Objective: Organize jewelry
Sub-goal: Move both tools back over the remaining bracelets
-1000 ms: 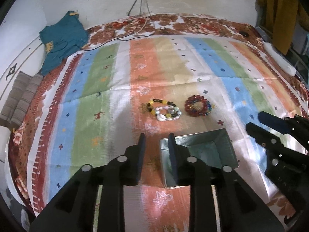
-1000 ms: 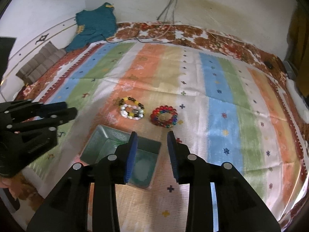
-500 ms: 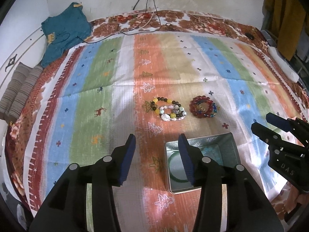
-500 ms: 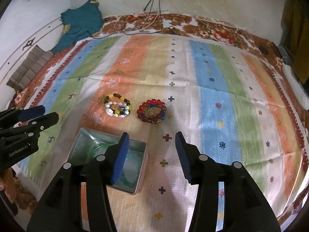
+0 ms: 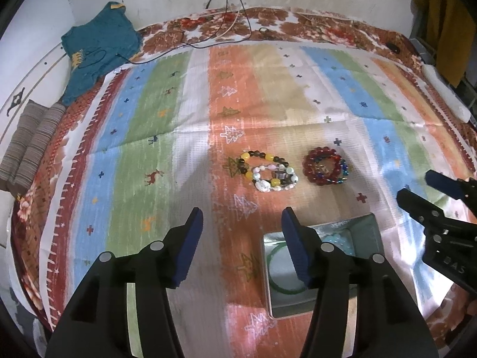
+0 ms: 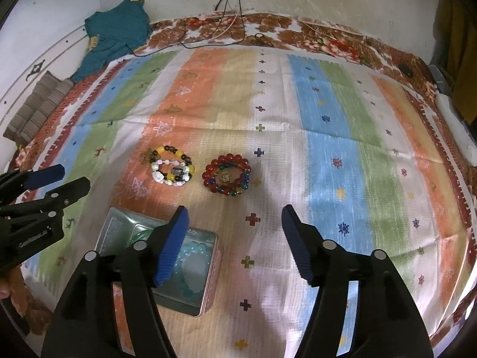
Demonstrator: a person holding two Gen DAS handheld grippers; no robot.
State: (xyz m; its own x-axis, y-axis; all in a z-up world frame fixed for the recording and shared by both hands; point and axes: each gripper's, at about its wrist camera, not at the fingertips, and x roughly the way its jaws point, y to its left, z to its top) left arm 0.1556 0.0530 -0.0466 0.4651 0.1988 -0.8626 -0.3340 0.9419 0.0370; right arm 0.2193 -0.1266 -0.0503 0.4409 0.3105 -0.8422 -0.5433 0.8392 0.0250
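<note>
ok so my left gripper [image 5: 242, 223] is spread with nothing between the pads, and my right gripper [image 6: 235, 223] is the same, jaws apart over bare cloth. both have just been opening up, and there's no bead or anything caught in either one, so I'd call this getting ready for a grab rather than letting go of something

both are angled down at the bed from the near side. just beside and under my left one's right-hand finger sits the metal tin [image 5: 374, 229], open, with a green bangle [image 5: 275, 283] and a pale blue bead bracelet [image 6: 193, 250] already inside. makes sense it's parked close to me, short trip for every drop

a bit further out on the striped bedspread [image 5: 143, 149] are the two piles left to sort: the yellow, black and pearl bracelets [image 5: 269, 171] stacked on each other, and just to their right, not touching, the red bead bracelet [image 6: 227, 174] with blue beads and a small charm in the middle. each pile roughly lines up with one gripper, so my guess is one hand per pile

way back there's a teal shirt [image 5: 98, 41] and some cables [image 5: 226, 15] by the wall, not part of this
</note>
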